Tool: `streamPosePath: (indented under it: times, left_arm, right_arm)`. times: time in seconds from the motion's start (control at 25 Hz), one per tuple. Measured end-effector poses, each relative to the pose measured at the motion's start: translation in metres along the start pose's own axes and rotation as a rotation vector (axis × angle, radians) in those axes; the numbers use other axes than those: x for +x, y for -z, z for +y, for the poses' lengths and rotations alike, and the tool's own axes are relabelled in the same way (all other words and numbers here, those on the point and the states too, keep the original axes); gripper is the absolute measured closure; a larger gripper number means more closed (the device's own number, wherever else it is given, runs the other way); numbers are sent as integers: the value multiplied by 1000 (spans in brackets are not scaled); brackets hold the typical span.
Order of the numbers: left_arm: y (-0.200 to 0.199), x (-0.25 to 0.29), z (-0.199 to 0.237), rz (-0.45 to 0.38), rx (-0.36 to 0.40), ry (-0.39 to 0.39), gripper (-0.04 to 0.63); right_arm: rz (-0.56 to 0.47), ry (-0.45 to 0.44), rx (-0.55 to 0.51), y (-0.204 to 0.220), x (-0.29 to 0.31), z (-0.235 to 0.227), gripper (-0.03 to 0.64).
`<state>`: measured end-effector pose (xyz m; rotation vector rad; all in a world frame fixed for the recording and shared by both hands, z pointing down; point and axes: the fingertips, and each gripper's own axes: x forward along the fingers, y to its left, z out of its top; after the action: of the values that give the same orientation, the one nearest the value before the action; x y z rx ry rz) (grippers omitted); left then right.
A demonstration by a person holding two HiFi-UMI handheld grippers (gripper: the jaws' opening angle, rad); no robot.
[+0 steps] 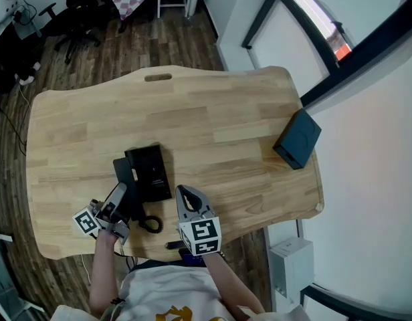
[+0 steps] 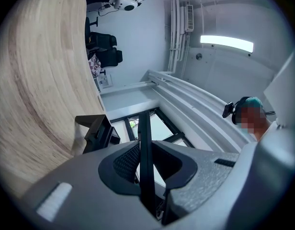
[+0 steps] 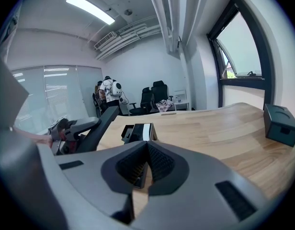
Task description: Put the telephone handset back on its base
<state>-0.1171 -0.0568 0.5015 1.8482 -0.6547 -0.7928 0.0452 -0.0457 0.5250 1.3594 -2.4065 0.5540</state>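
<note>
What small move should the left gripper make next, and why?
Probably move the left gripper a little to the right and lower it. Its jaws are clamped on the long black telephone handset, held tilted beside the left edge of the flat black telephone base on the wooden table, not yet seated.

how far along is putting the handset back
Done: the left tongs are clamped on the handset, held tilted beside the base. In hand: the move onto the base. Left: seating it there and letting go. The right tongs are shut and empty.
</note>
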Motion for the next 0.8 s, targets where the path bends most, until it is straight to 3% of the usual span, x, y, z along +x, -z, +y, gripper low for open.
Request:
streamPosePath:
  times: [0.8]
  left_arm:
    - [-4, 10, 43, -1, -25, -58, 520]
  right_arm:
    - [56, -7, 37, 13, 16, -13, 611]
